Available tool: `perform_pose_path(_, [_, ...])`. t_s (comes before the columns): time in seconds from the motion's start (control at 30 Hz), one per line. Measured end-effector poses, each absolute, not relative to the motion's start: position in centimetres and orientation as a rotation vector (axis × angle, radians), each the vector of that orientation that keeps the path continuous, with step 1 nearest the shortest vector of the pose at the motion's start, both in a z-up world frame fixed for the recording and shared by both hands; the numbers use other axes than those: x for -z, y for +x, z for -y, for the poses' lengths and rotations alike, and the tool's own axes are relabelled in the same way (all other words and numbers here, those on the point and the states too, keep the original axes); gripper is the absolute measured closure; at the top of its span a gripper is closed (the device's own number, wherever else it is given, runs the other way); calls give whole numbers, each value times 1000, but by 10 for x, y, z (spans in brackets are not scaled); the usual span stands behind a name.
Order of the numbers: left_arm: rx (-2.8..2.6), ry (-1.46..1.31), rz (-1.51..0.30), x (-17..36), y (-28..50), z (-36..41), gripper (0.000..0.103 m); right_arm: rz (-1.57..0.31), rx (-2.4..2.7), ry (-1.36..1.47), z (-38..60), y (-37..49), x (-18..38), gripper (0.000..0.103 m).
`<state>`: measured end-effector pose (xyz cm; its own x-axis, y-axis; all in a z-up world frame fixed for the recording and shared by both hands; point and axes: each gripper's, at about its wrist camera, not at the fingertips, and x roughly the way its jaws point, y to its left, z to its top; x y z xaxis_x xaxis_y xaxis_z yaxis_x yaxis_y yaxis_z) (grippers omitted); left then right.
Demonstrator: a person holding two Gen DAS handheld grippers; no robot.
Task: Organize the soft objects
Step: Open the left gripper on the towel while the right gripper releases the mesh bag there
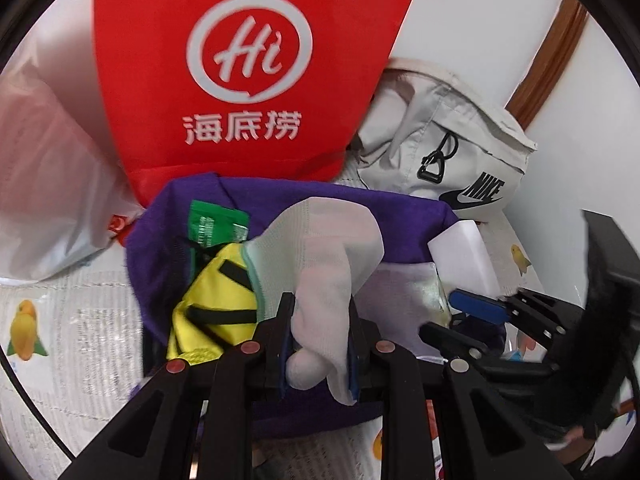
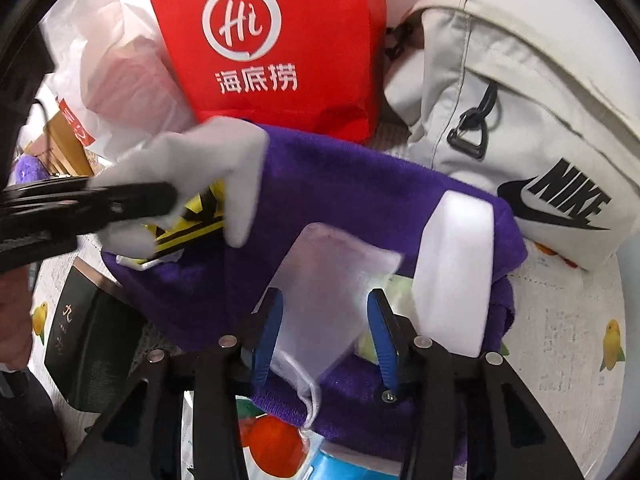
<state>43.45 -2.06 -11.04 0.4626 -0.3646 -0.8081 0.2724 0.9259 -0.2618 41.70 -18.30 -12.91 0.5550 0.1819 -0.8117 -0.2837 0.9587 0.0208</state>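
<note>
Gathering small soft items onto the purple towel [image 1: 360, 216] appears to be the step in hand. The left gripper [image 1: 322, 312] is clamped on a white glove [image 1: 332, 248], which drapes ahead of its fingers over the towel. The right gripper [image 2: 324, 320] stands parted around a translucent packet [image 2: 320, 280], its pads apparently clear. Next, I judge, the glove needs lowering onto the towel and releasing.
</note>
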Motion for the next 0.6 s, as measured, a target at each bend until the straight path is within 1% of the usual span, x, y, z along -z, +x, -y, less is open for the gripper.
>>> perform_pose_path(0.37, [367,-67,-1086,135,446,38,78,-895,-259,-59,205,385,110,59])
perform_pose_path(0.47, [365,-65,-1107,138,447,41,75,-885,-256,-36,212,377,107,59])
perform_pose_path(0.53, [374,-61,-1109,137,446,42,68,-887,-252,-34,215,373,106,59])
perform_pose_path(0.6, [367,-56,-1114,135,445,44,42,-884,-245,-35,216,370,105,59])
